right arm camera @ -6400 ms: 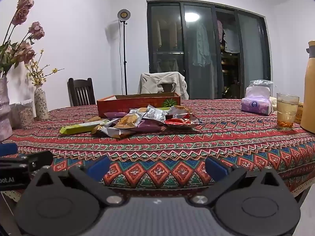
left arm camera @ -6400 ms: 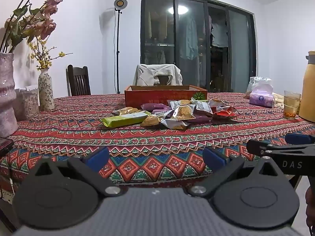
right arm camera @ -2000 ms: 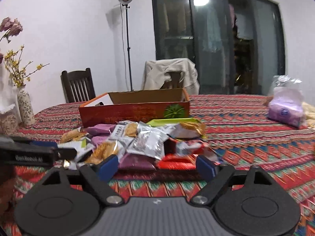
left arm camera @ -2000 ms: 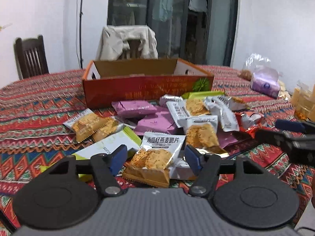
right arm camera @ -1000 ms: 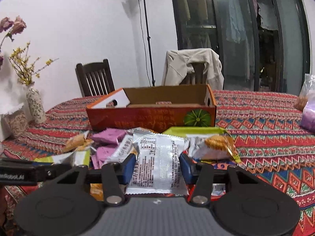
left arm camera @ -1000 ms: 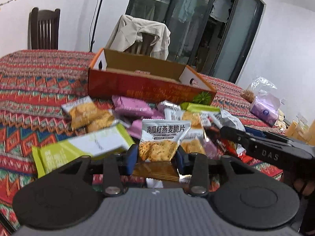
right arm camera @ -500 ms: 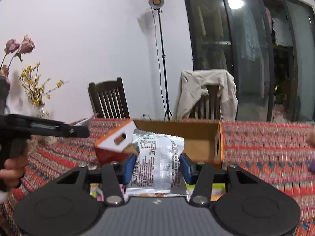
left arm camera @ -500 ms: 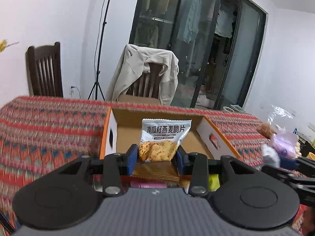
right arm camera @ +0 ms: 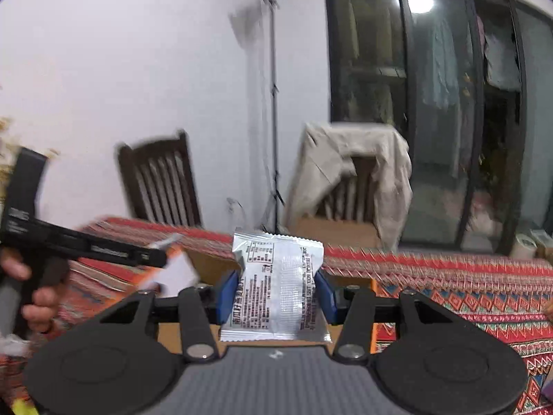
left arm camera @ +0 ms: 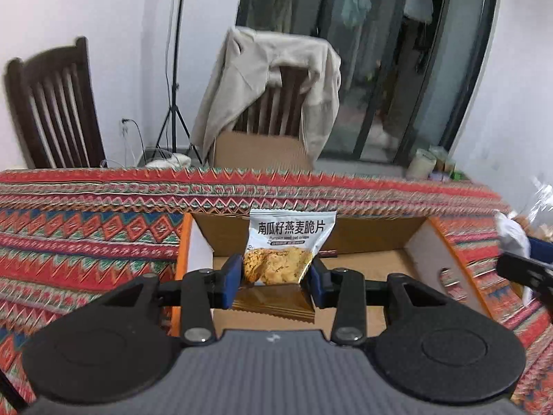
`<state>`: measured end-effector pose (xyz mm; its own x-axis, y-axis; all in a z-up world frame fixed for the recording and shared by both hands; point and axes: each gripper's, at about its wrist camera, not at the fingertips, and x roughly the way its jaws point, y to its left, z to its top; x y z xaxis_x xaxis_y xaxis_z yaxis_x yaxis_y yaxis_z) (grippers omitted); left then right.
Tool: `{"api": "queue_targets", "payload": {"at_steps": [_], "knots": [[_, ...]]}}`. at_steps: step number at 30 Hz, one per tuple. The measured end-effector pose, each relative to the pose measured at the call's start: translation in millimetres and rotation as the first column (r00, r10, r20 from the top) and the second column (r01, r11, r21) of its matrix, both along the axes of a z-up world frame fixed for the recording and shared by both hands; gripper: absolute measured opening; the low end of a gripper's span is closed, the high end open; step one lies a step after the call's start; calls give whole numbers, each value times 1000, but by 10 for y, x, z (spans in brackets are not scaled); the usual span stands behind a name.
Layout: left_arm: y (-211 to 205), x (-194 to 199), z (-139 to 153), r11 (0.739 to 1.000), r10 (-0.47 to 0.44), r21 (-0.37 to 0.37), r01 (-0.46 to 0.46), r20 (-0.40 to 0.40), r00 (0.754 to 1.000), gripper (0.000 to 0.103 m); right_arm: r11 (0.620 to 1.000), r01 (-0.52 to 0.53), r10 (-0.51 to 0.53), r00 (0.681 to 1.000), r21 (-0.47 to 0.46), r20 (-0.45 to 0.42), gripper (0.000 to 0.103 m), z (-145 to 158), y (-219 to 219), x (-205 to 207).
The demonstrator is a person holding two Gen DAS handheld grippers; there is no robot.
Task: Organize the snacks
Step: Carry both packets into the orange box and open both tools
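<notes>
Item: left gripper [left arm camera: 274, 282]. Fingers [left arm camera: 231, 278] pinch a pumpkin-seed crisp packet [left arm camera: 281, 252] by its lower half; the packet stands upright between them, over the open cardboard box [left arm camera: 425, 263]. From this gripper the box floor lies dead ahead at 12 o'clock, its white end flap at 10 o'clock.

Item: right gripper [right arm camera: 276, 294]. Fingers [right arm camera: 226, 292] clamp a silver packet [right arm camera: 278, 287], printed back facing the camera, just short of the box's near rim. The left gripper's black handle, in a bare hand [right arm camera: 38, 297], shows at 9 o'clock.

Item: bench, draped in a red patterned cloth [left arm camera: 86, 228]; the box rests on it. Two chairs beyond, one draped with a pale jacket [left arm camera: 273, 79].

Hazards, as I judge them. Both grippers converge on one box, so their bodies may knock together over the opening. A release made too early or too near the rim would drop a packet on the cloth or lean it against the wall. The foil is slick and crumples; a grip low on the pouch could let it tip or slide out. The light box may shift if nudged.
</notes>
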<state>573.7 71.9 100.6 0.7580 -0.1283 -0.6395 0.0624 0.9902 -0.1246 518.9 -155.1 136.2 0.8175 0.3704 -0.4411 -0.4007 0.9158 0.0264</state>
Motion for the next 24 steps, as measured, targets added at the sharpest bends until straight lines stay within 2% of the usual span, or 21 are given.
{"api": "queue_targets", "payload": {"at_steps": [3, 6, 8, 11, 14, 15, 18, 20, 24], "knots": [[-31, 329, -258, 997, 16, 79, -11, -55, 998, 40, 992, 59, -67, 995, -110, -75, 48, -262, 111, 592], [-21, 580, -512, 995, 12, 99, 3, -148, 989, 41, 964, 87, -122, 984, -250, -127, 48, -581, 281, 1039], [-81, 602, -538, 988, 2, 150, 19, -143, 990, 42, 950, 70, -130, 975, -305, -182, 48, -759, 387, 1272], [-143, 598, -532, 987, -24, 153, 47, -151, 988, 42, 919, 47, -149, 961, -392, -233, 48, -967, 585, 1552], [-178, 593, -561, 982, -17, 185, 46, -155, 988, 42, 901, 36, -159, 954, -432, -253, 48, -1043, 681, 1608], [-178, 600, -555, 983, -23, 177, 51, -155, 988, 46, 896, 43, -168, 955, -442, -246, 49, -1049, 702, 1606], [-142, 597, -528, 986, -2, 162, 27, -149, 989, 78, 887, 50, -177, 955, -459, -238, 69, -1076, 704, 1539], [-97, 635, -499, 988, 11, 152, 13, -152, 988, 77, 889, 61, -172, 963, -454, -207, 78, -1049, 721, 1478], [-42, 315, -187, 993, 42, 113, -31, -92, 995, 78, 893, 89, -173, 973, -441, -154, 78, -904, 719, 1280]]}}
